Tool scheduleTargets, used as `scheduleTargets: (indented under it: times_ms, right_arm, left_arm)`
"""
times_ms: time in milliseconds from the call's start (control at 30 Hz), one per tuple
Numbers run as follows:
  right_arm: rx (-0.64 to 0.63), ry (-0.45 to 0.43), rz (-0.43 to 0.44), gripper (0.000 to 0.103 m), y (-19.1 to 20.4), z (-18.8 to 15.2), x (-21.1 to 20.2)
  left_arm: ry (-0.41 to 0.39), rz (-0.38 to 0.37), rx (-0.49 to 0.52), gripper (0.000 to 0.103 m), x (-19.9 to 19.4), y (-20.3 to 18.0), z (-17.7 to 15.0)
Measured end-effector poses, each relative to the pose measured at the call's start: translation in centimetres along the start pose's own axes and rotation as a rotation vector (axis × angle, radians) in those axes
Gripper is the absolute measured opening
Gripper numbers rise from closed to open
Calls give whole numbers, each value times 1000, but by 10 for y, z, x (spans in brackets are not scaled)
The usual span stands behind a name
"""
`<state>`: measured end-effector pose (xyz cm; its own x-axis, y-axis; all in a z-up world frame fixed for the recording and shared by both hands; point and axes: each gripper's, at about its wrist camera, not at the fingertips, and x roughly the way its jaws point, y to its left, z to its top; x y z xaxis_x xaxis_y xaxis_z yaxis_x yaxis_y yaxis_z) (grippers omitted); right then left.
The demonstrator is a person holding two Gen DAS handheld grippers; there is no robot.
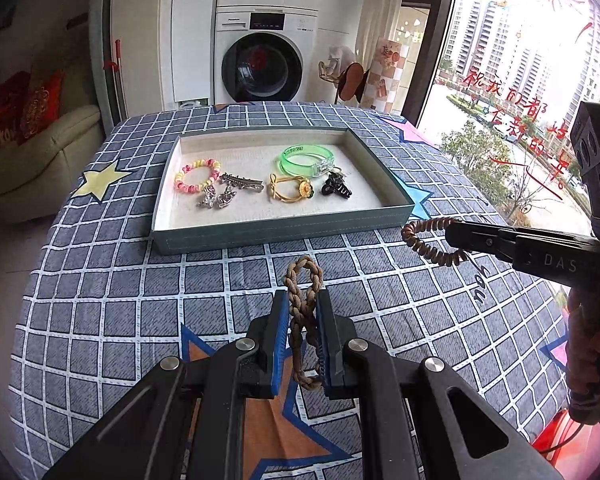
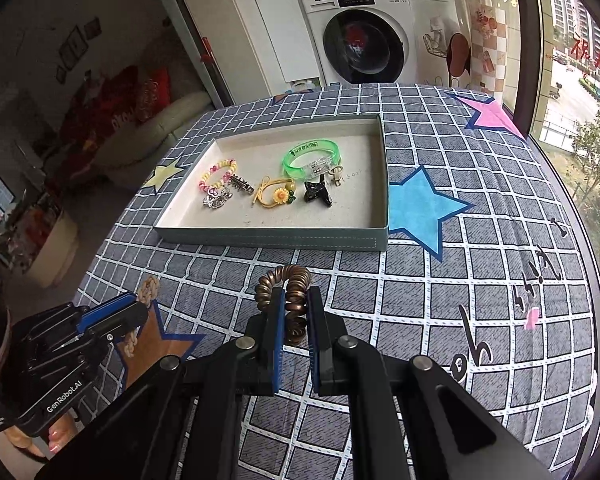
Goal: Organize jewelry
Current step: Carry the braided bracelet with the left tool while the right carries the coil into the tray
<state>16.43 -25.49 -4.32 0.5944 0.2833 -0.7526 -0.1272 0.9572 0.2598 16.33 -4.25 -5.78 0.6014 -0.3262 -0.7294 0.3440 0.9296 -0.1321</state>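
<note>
Jewelry tray (image 1: 284, 224) is lying straight ahead of both grippers, long axis running left-right across the checked cloth (image 1: 100, 300).

Left wrist view: left gripper (image 1: 302, 320) is clamping a braided brown cord (image 1: 303, 280), loop sticking fwd toward the tray's near wall. Right gripper (image 1: 460, 236) is coming in from the right, pinching a coiled copper hair tie (image 1: 424, 240) just off the tray's near-right corner, so the right one is looking nearer.

Right wrist view: right gripper (image 2: 294, 316) is squeezing the coil (image 2: 284, 284) betw. its pads; tray (image 2: 276, 236) is sitting ahead, slightly left. Only here are the green bangle's (image 2: 312, 156) lettering and the bare front strip of the tray floor showing clearly.
</note>
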Motion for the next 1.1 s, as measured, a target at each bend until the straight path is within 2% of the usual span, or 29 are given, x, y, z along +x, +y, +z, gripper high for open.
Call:
scheduleTargets:
  times_ms: [333,633,1100]
  right_arm:
    - [-5,-13,18,11,6,13,-5]
    - [-24,-37,20,11,12,43,-3]
    - [-18,-33,-9,11,5,105,39]
  left_arm:
    - [-17,1,16,26,2,5,15]
    - [-56,43,20,26,4,24,46]
    - [-58,98,-45,26,55,64,101]
